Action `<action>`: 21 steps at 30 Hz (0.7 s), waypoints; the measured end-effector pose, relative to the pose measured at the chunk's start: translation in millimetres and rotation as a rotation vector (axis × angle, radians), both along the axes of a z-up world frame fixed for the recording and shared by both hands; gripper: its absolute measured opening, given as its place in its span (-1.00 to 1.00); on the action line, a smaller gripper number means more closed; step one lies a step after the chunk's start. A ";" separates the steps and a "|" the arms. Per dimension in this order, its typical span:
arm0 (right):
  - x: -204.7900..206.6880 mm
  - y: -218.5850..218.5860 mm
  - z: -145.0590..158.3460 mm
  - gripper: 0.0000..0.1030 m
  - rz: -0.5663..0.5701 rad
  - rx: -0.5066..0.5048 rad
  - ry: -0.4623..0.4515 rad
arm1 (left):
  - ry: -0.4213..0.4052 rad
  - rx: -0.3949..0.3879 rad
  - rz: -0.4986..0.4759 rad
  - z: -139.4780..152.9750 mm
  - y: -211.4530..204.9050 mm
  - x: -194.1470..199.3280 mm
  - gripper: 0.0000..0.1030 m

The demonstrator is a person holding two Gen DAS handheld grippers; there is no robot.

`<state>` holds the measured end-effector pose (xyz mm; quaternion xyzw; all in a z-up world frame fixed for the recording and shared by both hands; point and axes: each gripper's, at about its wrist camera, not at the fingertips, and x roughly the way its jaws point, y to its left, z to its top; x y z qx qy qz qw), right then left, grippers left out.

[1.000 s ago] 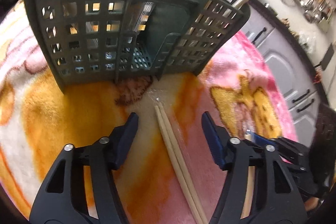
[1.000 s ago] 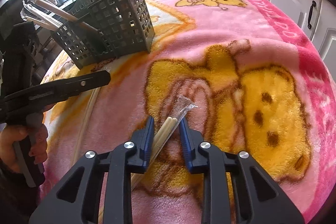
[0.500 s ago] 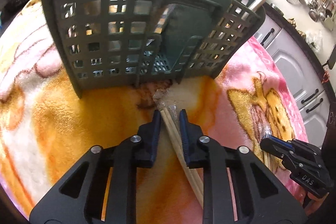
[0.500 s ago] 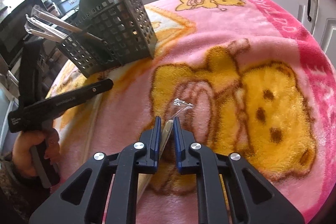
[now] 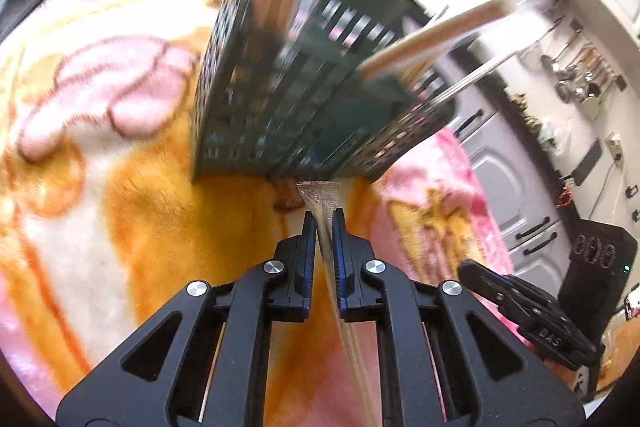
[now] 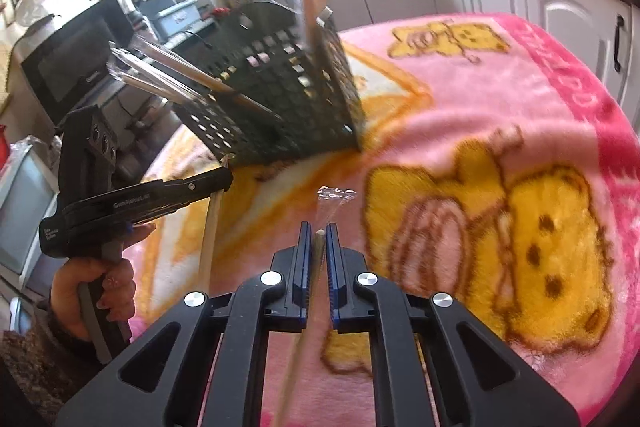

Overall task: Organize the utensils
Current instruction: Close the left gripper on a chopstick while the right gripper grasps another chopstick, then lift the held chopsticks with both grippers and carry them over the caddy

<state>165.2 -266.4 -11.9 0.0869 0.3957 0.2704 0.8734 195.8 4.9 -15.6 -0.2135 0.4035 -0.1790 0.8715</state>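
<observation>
My left gripper (image 5: pixel 323 223) is shut on a pair of wrapped wooden chopsticks (image 5: pixel 326 203), lifted off the blanket just in front of the dark green utensil basket (image 5: pixel 288 115). My right gripper (image 6: pixel 319 233) is shut on another wrapped chopstick pair (image 6: pixel 320 239), its clear wrapper tip (image 6: pixel 336 195) sticking out ahead. The basket (image 6: pixel 280 99) holds several wrapped chopsticks in its compartments. The left gripper (image 6: pixel 224 179) shows in the right wrist view, its chopsticks (image 6: pixel 210 239) hanging down.
A pink and orange bear-print blanket (image 6: pixel 500 147) covers the table. Grey kitchen cabinets (image 6: pixel 560 7) stand behind. A microwave (image 6: pixel 68 67) sits at the left. The right gripper's handle (image 5: pixel 528 315) is at the lower right of the left wrist view.
Both grippers have closed on their chopstick pairs and lifted them off the blanket. The left one has turned and risen near the basket.
</observation>
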 end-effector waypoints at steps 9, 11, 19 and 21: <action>-11.4 14.5 50.6 -0.89 0.044 0.029 -0.135 | -0.187 -0.035 -0.026 67.5 3.1 -31.1 -0.93; -13.0 14.5 60.4 -0.89 0.046 0.035 -0.163 | -0.221 -0.042 -0.031 80.3 4.1 -36.4 -0.93; -18.1 14.4 101.7 -0.89 0.029 0.050 -0.298 | -0.342 -0.046 -0.037 121.7 -5.5 -48.7 -0.93; -18.3 14.1 110.8 -0.89 0.021 0.057 -0.331 | -0.377 -0.043 -0.033 134.2 -5.3 -50.2 -0.93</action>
